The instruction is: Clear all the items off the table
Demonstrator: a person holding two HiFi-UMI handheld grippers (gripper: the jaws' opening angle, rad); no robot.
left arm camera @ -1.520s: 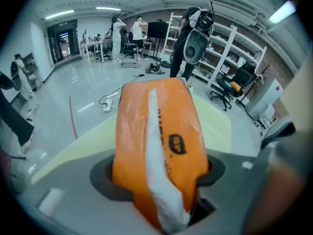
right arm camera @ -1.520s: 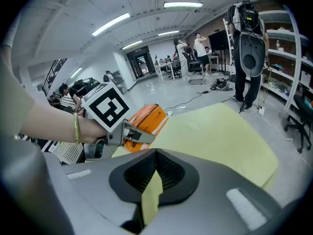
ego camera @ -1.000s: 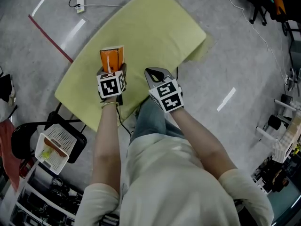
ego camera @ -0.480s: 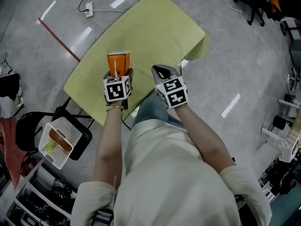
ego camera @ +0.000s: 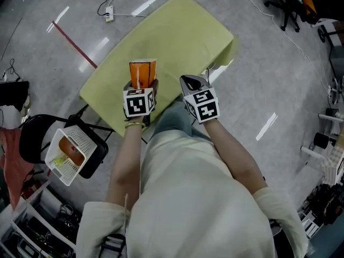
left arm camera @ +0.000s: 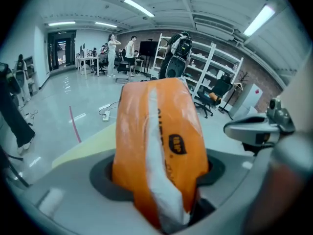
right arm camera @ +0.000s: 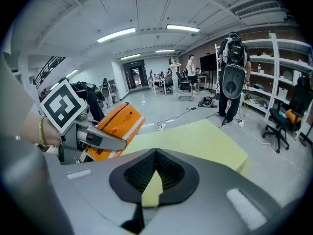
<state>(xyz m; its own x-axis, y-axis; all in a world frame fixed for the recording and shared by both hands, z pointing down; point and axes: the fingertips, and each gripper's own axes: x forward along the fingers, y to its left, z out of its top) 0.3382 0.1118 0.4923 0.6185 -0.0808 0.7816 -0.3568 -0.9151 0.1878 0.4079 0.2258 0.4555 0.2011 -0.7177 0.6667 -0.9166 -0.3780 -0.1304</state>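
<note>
I note the orange pouch (ego camera: pixel 142 73) as glossy, crinkled plastic film, the table cover (ego camera: pixel 177 31) as smooth matt yellow, the floor (ego camera: pixel 279 58) as polished, light-reflecting grey.

Ahead on your left a red tape line (ego camera: pixel 75 44) crosses the grey floor near a white power strip (ego camera: pixel 109 16) on its cable, a black office chair (ego camera: pixel 287 4) stands far right, and white shelving (left arm camera: pixel 211 58) beyond carries a hanging dark pack (left arm camera: pixel 176 60).
</note>
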